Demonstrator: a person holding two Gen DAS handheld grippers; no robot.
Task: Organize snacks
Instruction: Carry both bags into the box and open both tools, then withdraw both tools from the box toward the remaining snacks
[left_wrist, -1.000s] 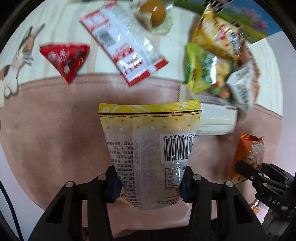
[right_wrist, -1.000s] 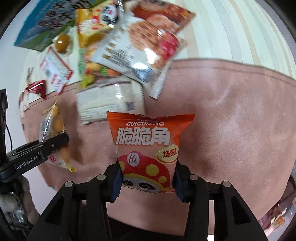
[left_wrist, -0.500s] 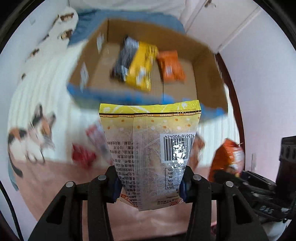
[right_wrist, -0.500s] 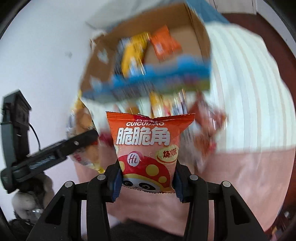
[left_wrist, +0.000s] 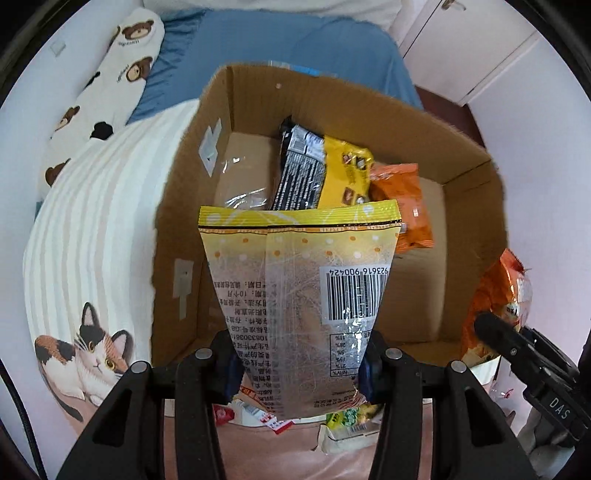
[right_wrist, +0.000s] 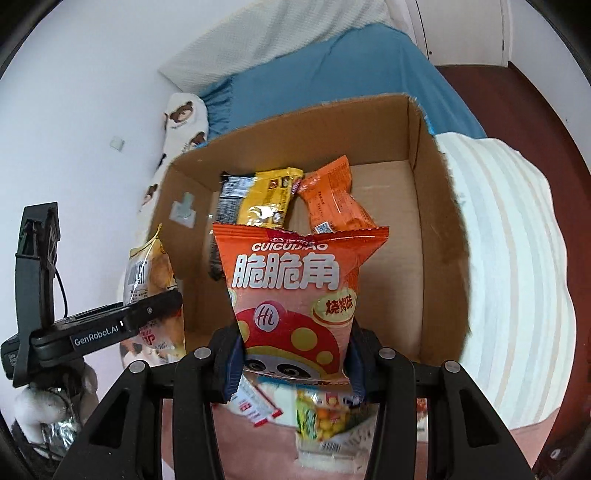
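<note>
You had both tools above a bed with a blue sheet (left_wrist: 295, 48) and a cream striped blanket (left_wrist: 92, 206) that carries a printed calico cat (left_wrist: 86, 354). A white long pillow with brown bear faces (left_wrist: 110, 85) lay along the wall.

On the striped blanket stood the open brown cardboard box (left_wrist: 465, 184). In it lay a black and yellow snack bag (left_wrist: 321, 170) and, just beside it, a small orange snack packet (left_wrist: 406, 206), touching or overlapping at their edges.

Your left tool (left_wrist: 299, 365) was clamped on the yellow and clear plastic snack bag with a barcode (left_wrist: 306, 280), pinching its lower part, so that the bag stood up in front of the box opening. Your right tool (right_wrist: 291, 362) was closed on the orange puffed snack bag with white Chinese letters and a red mushroom figure (right_wrist: 291, 288), also gripped at its lower part, and it was before the box too.

Below the tools, on the pink blanket (left_wrist: 266, 454), some loose packets remained: a white and red flat packet (right_wrist: 255, 402) and a green snack bag (right_wrist: 321, 413); the others were too hidden to tell.
</note>
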